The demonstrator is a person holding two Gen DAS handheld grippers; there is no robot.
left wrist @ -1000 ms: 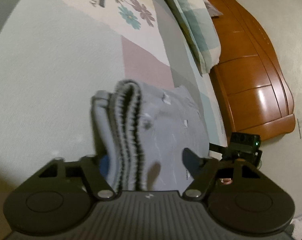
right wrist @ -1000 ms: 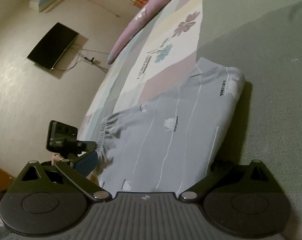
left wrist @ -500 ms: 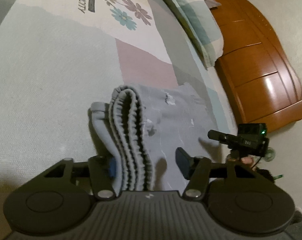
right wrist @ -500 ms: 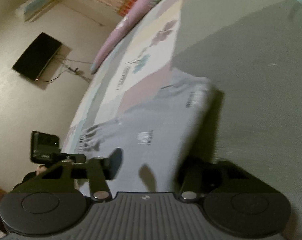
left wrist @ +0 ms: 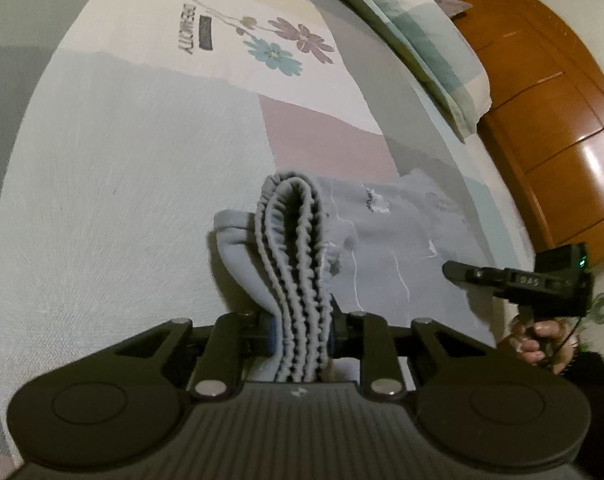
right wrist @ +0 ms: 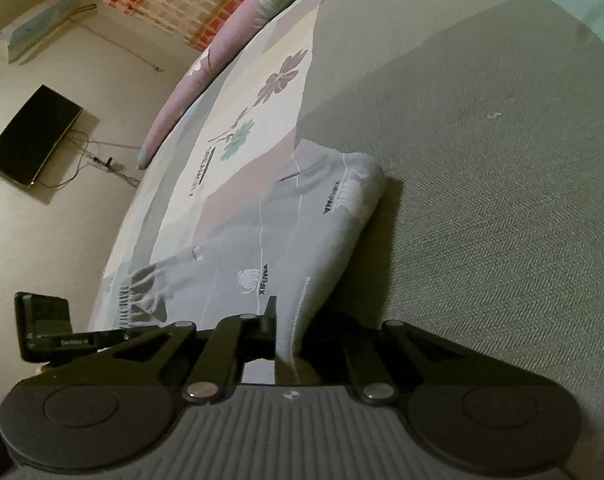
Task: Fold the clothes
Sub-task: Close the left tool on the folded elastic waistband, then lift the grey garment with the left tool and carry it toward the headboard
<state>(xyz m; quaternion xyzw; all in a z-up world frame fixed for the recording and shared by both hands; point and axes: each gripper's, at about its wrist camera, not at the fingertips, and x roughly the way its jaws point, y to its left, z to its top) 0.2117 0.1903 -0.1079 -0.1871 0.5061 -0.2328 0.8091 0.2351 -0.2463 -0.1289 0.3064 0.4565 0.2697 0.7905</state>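
Left claw (left wrist: 302,330): jaws have just been closing and now pinch the bunched elastic waistband (left wrist: 297,256) of the grey trousers (left wrist: 386,240). Several ribbed layers are stacked between the pads.

Right claw (right wrist: 285,340): jaws have also just been closing and are now nearly together on a thin fold at the near edge of the same trousers (right wrist: 261,248). Only a flat layer or two is caught there.

Garment lies on the bed (left wrist: 121,160), already folded lengthwise, on the pale part of the patchwork cover just short of the flower print (left wrist: 285,46). Its far folded end (right wrist: 358,184) rests flat on the sheet. The pillow (left wrist: 414,24) and wooden headboard (left wrist: 550,120) are well apart from it.

Handling, as a judgement: soft knit, light, limp. It will sag between two hold points and won't keep a crease unaided. The waistband is the thickest, grippiest place to hold. The thin edge on the right is likelier to slip if pulled hard, so lift both ends together and keep tension even.

Pose: both claws point down and forward at the bed. The left one sits over the waistband end. The right claw (left wrist: 478,276) is seen from the left wrist camera, coming in low from the side, with the person's hand (left wrist: 538,340) wrapped on its handle.
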